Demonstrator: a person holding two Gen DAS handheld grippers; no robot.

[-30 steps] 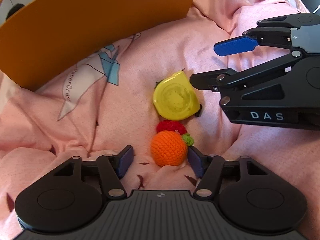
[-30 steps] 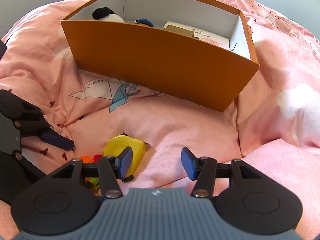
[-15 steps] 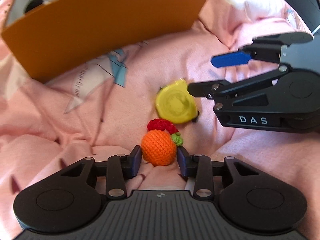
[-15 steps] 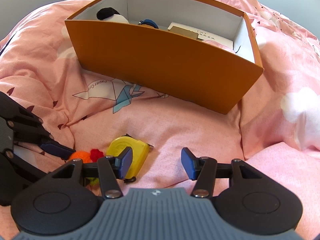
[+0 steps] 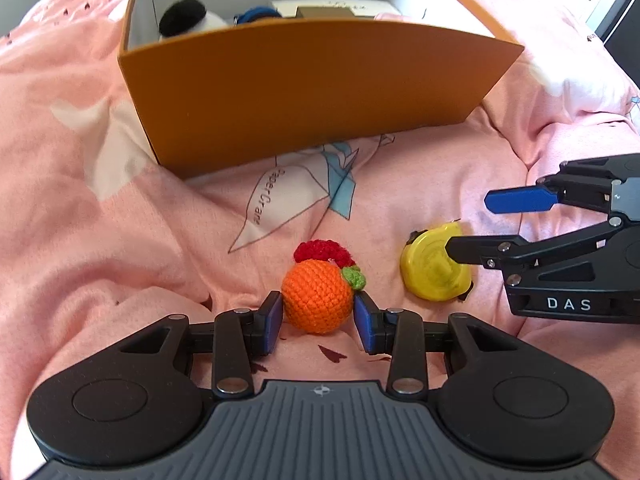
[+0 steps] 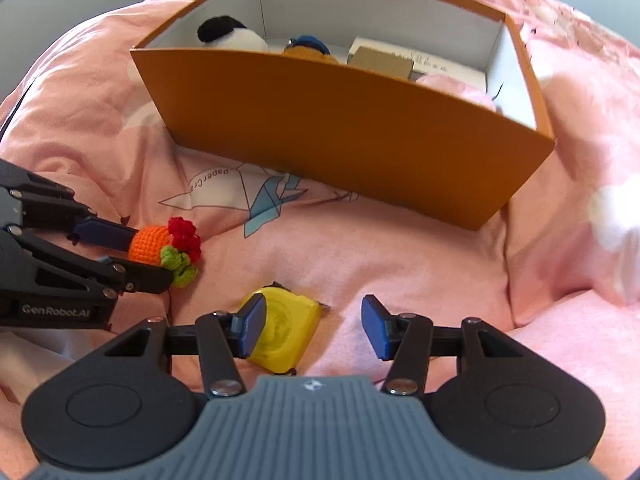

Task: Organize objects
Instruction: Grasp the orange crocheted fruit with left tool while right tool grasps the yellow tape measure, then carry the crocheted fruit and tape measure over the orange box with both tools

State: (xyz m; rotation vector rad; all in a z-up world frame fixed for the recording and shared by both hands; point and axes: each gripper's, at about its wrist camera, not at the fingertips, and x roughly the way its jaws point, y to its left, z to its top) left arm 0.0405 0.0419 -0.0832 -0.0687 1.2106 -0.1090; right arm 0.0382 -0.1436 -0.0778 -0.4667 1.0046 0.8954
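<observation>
My left gripper is shut on an orange crocheted fruit with a red and green tuft, held above the pink bedding; it also shows in the right wrist view. A yellow tape measure lies on the bedding to its right. My right gripper is open and low over the tape measure, whose left part sits by the left finger. The orange box stands behind.
The orange box holds a black and white plush, a blue item, a brown carton and a pink item. Rumpled pink bedding with a paper crane print lies all around.
My left gripper closed on the orange crocheted fruit and lifted it up and away from the tape measure, bringing the box's inside into view. The right gripper stayed open by the tape measure.
</observation>
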